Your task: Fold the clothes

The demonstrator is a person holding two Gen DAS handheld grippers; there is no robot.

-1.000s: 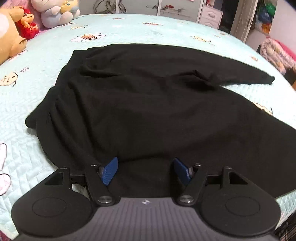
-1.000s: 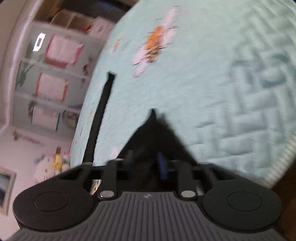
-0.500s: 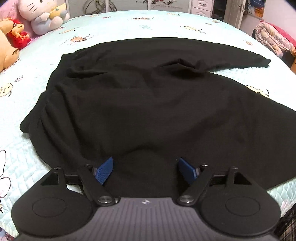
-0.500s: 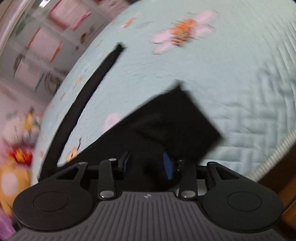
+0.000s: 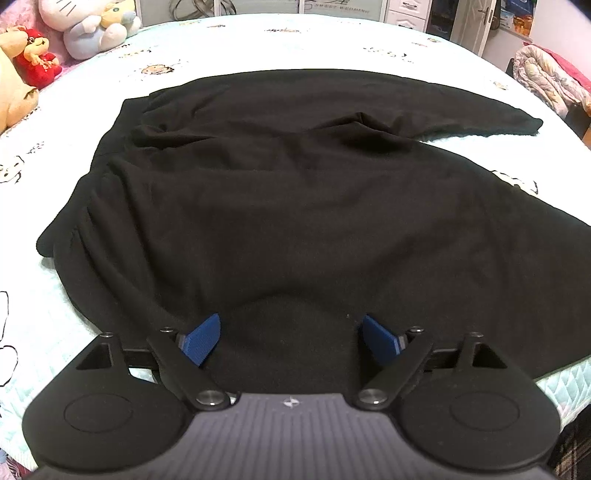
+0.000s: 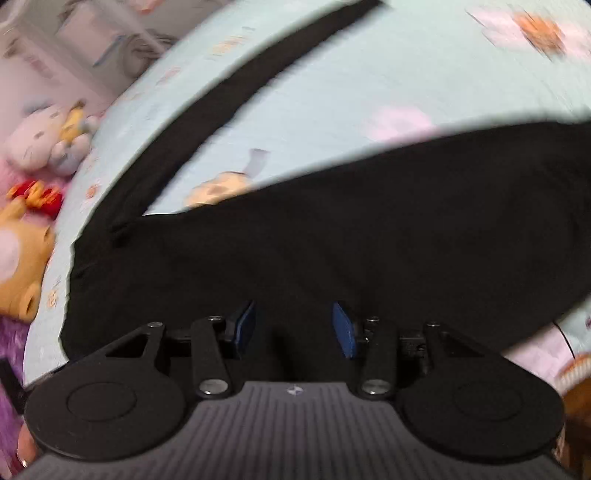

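Note:
A black long-sleeved garment (image 5: 288, 192) lies spread over the light blue quilted bed (image 5: 258, 40), one sleeve (image 5: 480, 114) stretched to the far right. My left gripper (image 5: 290, 338) hovers over the garment's near hem, its jaws opening wide, blue pads clear of the cloth. In the blurred right wrist view the same garment (image 6: 351, 229) fills the middle, with its sleeve (image 6: 236, 92) running up and away. My right gripper (image 6: 293, 330) is above the cloth with jaws opening; black fabric lies below the gap, and the pads do not press on it.
Plush toys (image 5: 88, 26) sit at the bed's far left corner, also seen as toys (image 6: 44, 147) in the right wrist view. White drawers (image 5: 406, 14) and a door stand beyond the bed. A bundled blanket (image 5: 546, 77) lies at the far right.
My left jaws have spread wider over the hem. My right gripper has let go of the garment's corner, swung across and rolled, and its jaws have parted.

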